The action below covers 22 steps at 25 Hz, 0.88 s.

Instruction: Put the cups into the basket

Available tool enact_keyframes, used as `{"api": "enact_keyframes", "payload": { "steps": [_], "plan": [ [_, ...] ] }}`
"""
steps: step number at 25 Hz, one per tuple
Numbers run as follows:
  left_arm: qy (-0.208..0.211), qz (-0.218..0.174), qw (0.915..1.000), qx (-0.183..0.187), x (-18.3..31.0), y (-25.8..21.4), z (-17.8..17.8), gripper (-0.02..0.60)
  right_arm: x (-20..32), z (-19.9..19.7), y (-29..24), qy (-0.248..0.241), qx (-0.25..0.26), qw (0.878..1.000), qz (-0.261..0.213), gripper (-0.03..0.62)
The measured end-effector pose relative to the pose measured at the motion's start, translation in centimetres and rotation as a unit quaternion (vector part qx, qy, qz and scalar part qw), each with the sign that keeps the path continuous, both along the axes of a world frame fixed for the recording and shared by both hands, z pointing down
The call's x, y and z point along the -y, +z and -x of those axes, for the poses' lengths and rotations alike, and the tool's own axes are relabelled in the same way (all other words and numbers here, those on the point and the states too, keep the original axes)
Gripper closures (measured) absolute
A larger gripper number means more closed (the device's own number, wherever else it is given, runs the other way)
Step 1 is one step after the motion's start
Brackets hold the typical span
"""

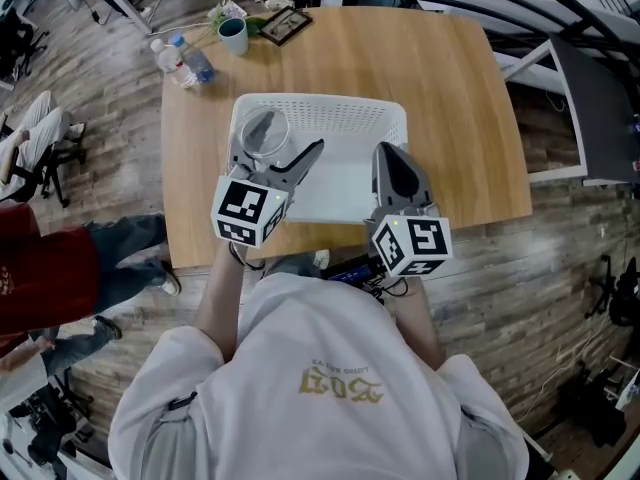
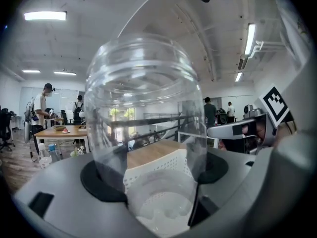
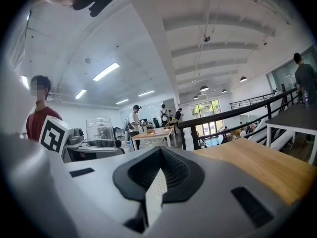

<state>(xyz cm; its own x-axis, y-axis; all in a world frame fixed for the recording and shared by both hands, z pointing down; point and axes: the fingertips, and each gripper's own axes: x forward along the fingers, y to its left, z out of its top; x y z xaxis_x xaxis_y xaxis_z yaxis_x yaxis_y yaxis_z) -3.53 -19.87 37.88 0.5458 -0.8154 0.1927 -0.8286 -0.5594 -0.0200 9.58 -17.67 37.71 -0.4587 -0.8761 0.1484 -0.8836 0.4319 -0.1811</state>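
The jaws of our left gripper stand wide and clamp a clear plastic cup, its wall pressed between the two dark pads. The cup is upright, mouth up. In the head view we hold this cup over the left end of the white perforated basket, inside its rim, with the left gripper reaching in from the basket's near side.

The jaws of our right gripper are closed together with nothing between them; only a thin slit of the basket's white mesh shows through. This right gripper hangs over the right end of the basket.

The basket sits on a wooden table. Beyond the basket's far left corner stand a teal mug and two water bottles.
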Motion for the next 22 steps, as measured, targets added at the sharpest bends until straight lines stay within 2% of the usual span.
{"api": "enact_keyframes", "payload": {
  "steps": [12,22],
  "plan": [
    [0.035,0.011,0.9993,-0.006,0.8,2.3,-2.3,0.209,1.3,0.1,1.3,-0.008,-0.016,1.000,0.016,0.585],
    [0.036,0.002,0.9993,-0.009,2.0,3.0,-2.5,0.209,2.3,0.6,1.9,-0.013,-0.019,0.999,0.027,0.585]
  ]
}}
